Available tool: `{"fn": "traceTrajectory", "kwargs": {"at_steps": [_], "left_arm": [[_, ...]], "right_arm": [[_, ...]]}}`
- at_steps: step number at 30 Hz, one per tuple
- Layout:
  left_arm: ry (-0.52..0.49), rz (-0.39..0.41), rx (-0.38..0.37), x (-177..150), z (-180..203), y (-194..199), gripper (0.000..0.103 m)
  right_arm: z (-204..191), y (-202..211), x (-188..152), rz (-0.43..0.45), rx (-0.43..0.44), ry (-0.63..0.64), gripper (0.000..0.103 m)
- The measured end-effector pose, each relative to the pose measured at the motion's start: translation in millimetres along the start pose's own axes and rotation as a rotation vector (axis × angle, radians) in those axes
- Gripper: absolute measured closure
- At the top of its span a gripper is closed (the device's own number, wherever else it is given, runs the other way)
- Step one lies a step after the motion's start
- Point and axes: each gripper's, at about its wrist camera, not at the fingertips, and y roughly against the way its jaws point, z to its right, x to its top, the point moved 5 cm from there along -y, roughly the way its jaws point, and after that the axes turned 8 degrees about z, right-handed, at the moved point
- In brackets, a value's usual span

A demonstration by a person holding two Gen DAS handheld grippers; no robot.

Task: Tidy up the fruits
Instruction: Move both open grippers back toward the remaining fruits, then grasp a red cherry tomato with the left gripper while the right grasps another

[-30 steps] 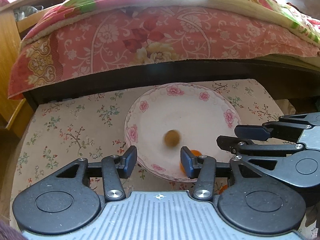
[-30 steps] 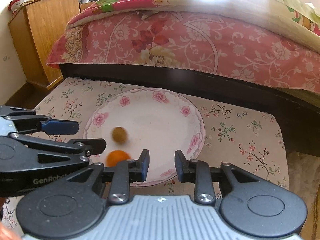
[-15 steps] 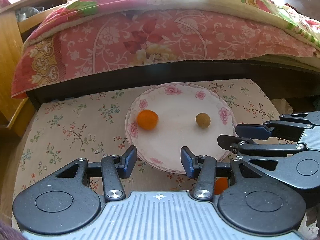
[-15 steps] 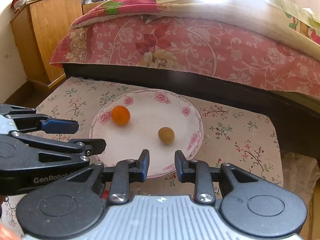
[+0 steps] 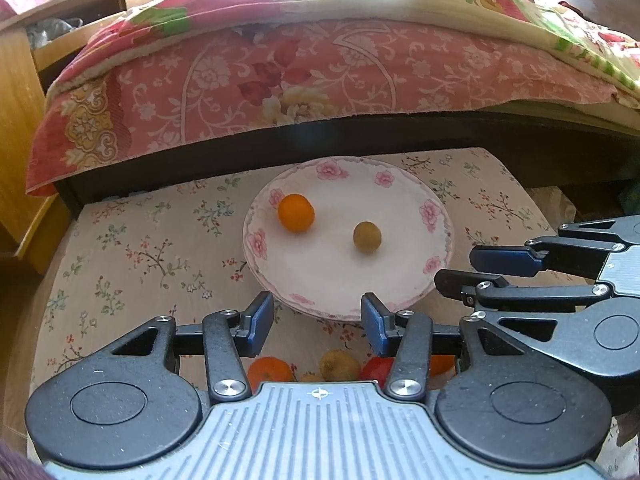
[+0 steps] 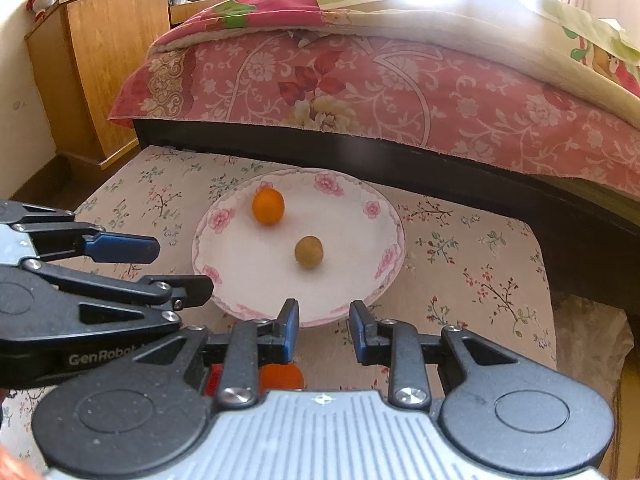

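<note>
A white plate with pink flowers (image 5: 400,280) (image 6: 240,280) sits on a floral-cloth table. On it lie an orange (image 5: 296,213) (image 6: 268,206) at the left and a small brown-green fruit (image 5: 367,237) (image 6: 308,252) near the middle. My left gripper (image 5: 316,322) is open and empty, just before the plate's near rim. My right gripper (image 6: 324,330) is open and empty, also at the near rim. Several loose fruits lie close under the grippers: an orange (image 5: 270,372) (image 6: 280,378), a yellowish fruit (image 5: 339,365) and a red one (image 5: 376,370).
The floral table (image 5: 140,248) (image 6: 472,264) stands against a bed with a pink floral quilt (image 5: 280,80) (image 6: 380,92). A wooden cabinet (image 6: 104,60) stands at the far left. The table's right edge drops to the floor (image 6: 588,336).
The orange and the brown-green fruit rolled across the plate and have come to rest. Both grippers drew back and up a little; loose fruits now show beneath them.
</note>
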Motion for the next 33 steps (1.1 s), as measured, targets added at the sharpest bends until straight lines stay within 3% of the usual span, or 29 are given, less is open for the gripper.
{"fn": "traceTrajectory", "kwargs": {"at_steps": [24,33], "left_arm": [[0.006,-0.06,-0.071,-42,6,24,0.047],[-0.04,-0.054,-0.084,-64,11,33,0.04]], "right_arm": [[-16,33,-36,-0.073,0.03,-0.028,0.072],[-27,55,-57,-0.084,0.074,-0.021,0.071]]}}
